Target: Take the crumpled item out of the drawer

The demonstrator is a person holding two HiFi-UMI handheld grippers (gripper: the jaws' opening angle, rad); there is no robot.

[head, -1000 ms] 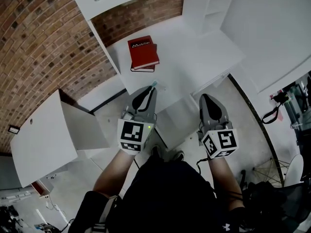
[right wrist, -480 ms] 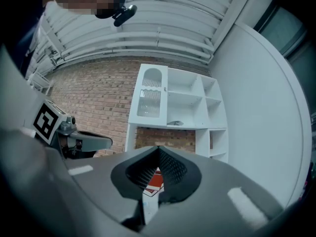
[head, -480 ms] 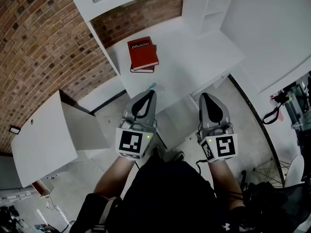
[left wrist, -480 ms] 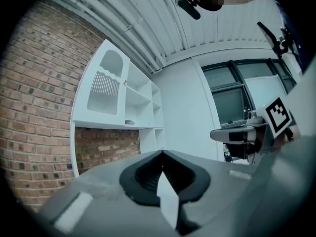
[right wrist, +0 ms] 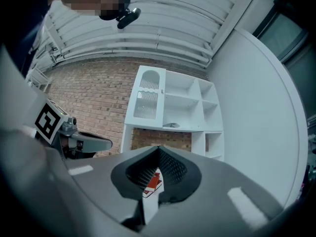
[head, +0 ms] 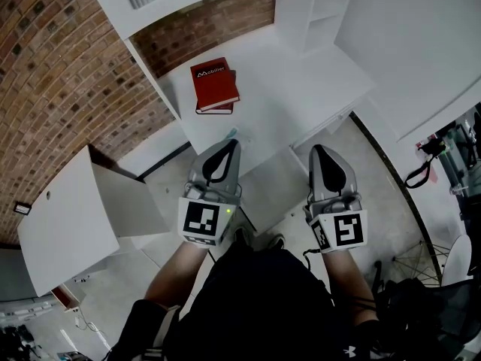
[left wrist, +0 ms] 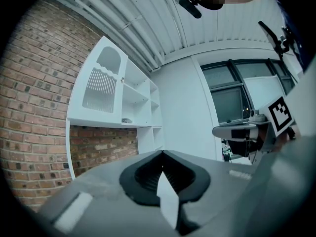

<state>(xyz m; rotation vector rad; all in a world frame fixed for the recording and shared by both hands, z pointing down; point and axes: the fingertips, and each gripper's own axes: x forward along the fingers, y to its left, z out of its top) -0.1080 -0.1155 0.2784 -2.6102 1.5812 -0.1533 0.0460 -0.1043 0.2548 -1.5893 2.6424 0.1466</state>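
No crumpled item shows in any view. In the head view my left gripper (head: pixel 234 143) hangs over the front edge of the white desk (head: pixel 301 74), jaws shut with nothing between them. My right gripper (head: pixel 316 150) is beside it, just off the desk's front right edge, also shut and empty. A drawer front (head: pixel 325 128) under the desk edge lies right ahead of the right gripper and looks closed. In the left gripper view the left gripper (left wrist: pixel 162 154) has its jaws meeting at the tip. In the right gripper view the right gripper (right wrist: pixel 159 149) does too.
Two stacked red books (head: pixel 214 85) lie on the desk's back left; they show through the right jaws (right wrist: pixel 152 182). A small pale thing (head: pixel 231 134) lies at the desk edge. A white cabinet door (head: pixel 68 216) stands open at left. Shelves (head: pixel 316 6), brick wall (head: pixel 60 66).
Both grippers have drawn back slightly toward my body, still shut. The view has shifted a little, so the desk and books sit further left.
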